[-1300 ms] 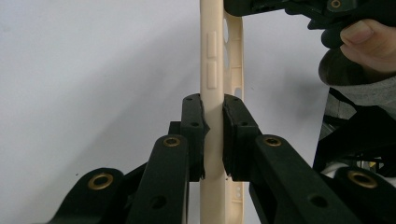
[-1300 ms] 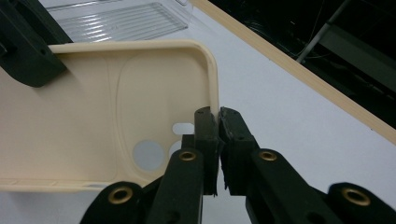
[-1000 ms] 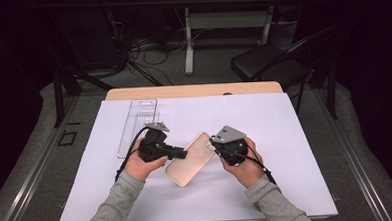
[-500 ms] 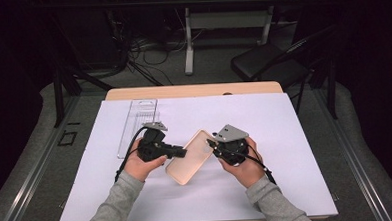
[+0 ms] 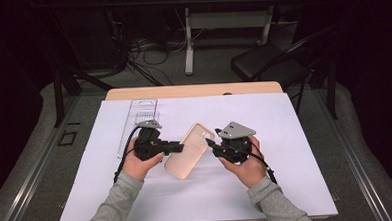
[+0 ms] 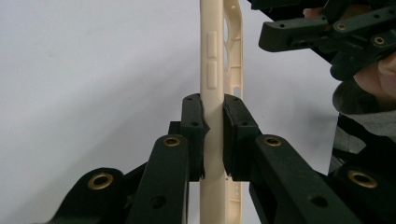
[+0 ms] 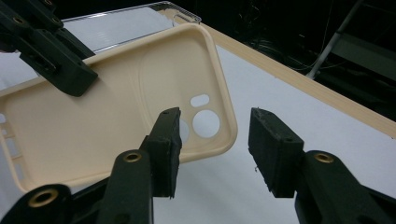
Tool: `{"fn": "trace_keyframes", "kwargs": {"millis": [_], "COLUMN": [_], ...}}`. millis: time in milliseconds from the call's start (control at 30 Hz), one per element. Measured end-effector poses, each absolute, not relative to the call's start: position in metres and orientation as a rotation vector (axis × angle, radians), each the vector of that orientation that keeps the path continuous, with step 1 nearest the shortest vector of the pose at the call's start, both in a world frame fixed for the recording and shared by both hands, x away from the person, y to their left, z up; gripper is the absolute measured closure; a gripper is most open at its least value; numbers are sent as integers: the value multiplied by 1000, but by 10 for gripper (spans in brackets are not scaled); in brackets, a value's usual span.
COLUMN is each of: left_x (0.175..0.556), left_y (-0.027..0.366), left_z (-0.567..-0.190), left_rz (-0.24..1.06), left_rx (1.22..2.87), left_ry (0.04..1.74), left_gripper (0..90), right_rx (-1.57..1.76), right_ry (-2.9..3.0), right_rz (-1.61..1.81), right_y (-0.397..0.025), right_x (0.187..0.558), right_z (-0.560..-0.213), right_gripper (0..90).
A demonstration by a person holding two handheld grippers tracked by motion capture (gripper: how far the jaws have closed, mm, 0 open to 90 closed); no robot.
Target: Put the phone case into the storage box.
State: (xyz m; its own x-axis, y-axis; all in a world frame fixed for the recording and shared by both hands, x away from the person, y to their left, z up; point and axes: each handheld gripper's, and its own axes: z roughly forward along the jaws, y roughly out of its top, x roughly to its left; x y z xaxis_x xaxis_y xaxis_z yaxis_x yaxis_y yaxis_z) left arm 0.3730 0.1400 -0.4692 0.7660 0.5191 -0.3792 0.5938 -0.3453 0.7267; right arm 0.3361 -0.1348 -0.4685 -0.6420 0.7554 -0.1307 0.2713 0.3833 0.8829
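Going left to right, using the clear plastic packaging [image 5: 137, 125] as my reference. It's lying flat on the white sheet [image 5: 285, 136], at the far-left part of it.

Just right of the packaging and a bit nearer to me, my left gripper [image 5: 178, 148] is pinching the phone case [image 5: 188, 151] by one long edge. In the left gripper view the pads [image 6: 194, 135] are squeezing the side wall right below the two button bumps, so that grip is looking solid.

Honestly, barely anything is changing compared with a second ago. The case is hanging at the same slant, right of the packaging, and both hands are sitting pretty much where they were. My read is that I'm stuck in the pause before a handover or regrasp, not mid-move.

The case itself is a beige, soft-looking shell, inside face showing in the right gripper view [image 7: 116, 112], with a round lens hole, a small oblong slot and a raised oval outline. It seems to be lifted off the sheet, camera end pointing away from the packaging.

Furthest right of the packaging, my right gripper [image 5: 210, 142] is waiting with its jaws spread wide [image 7: 212, 154]. The camera-end corner is sitting by one pad, and nothing is clamped yet.
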Motion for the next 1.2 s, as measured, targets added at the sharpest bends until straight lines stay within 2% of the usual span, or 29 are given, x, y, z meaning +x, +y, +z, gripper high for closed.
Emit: {"fn": "trace_keyframes", "kwargs": {"millis": [467, 1200], "left_x": [371, 366], "left_y": [150, 153], "left_z": [-467, -474], "left_rz": [-12, 41], "left_rx": [1889, 1745], "left_ry": [855, 876], "left_gripper": [809, 808], "right_rx": [961, 1008], "right_ry": [2132, 2160], "right_rz": [1331, 1447], "right_y": [-142, -144], "right_x": [340, 343], "right_z": [-467, -471], "right_gripper": [500, 464]}}
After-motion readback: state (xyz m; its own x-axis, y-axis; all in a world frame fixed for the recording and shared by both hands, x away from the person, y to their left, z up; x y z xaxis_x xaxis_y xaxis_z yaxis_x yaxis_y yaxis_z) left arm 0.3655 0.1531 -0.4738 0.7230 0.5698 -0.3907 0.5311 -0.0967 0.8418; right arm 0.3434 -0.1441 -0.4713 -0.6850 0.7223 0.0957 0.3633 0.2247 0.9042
